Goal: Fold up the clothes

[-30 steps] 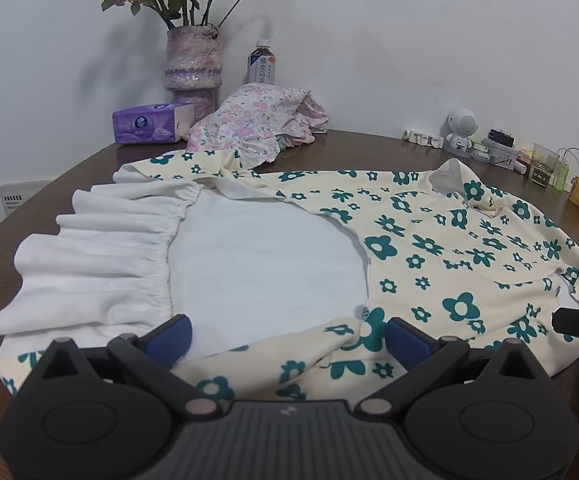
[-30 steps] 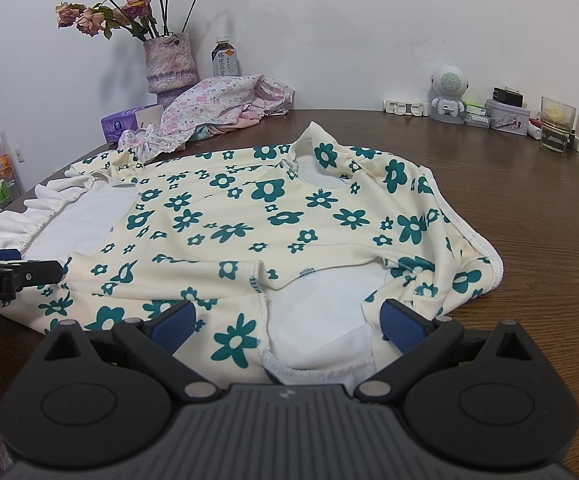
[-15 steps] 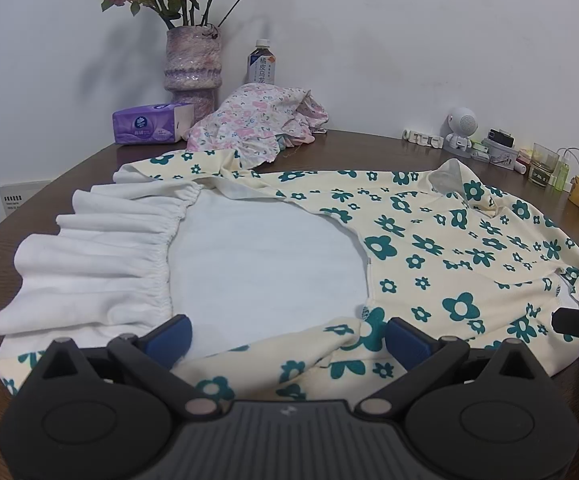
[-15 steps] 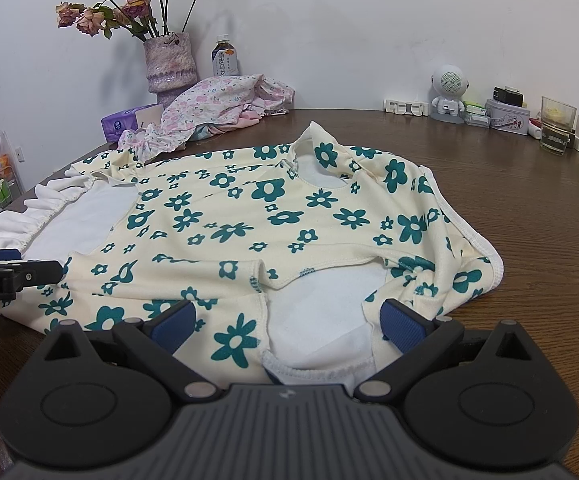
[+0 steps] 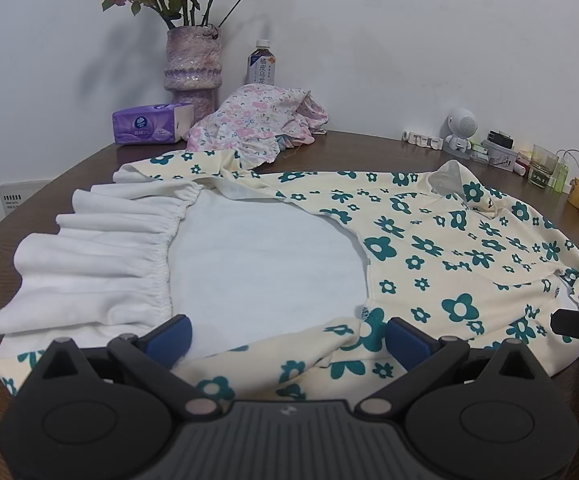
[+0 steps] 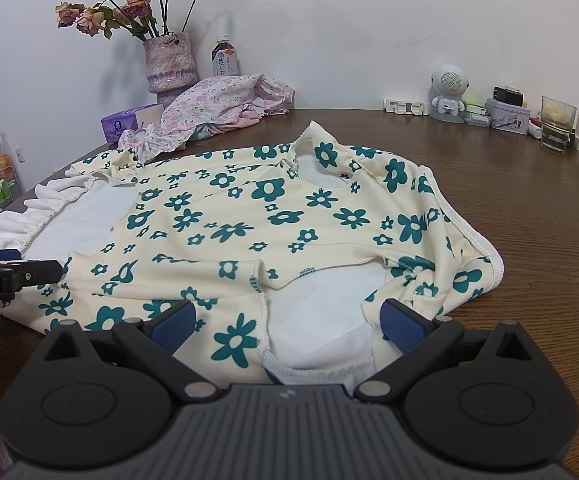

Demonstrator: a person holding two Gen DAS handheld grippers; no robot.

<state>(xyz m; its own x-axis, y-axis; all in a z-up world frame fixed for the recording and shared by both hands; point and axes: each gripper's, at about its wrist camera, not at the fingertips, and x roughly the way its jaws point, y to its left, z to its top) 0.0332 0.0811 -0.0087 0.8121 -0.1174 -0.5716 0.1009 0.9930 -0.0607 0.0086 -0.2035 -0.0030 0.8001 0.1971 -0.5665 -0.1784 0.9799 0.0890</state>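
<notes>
Cream fabric with teal flowers, the dress [image 5: 429,248] lies flat on the brown bench [image 5: 369,152] straight ahead of the left tool [image 5: 287,330], whose blue pads are spread wide over the near hem. Its white ruffle [image 5: 89,264] sits ahead to the tool's left. The right tool's tip shows at the far right edge.

From the right wrist, the right tool [image 6: 287,320] is likewise spread apart, over a sleeve opening just ahead. A pink floral garment [image 6: 217,108] lies far ahead, left, beside a vase [image 6: 169,66].
</notes>
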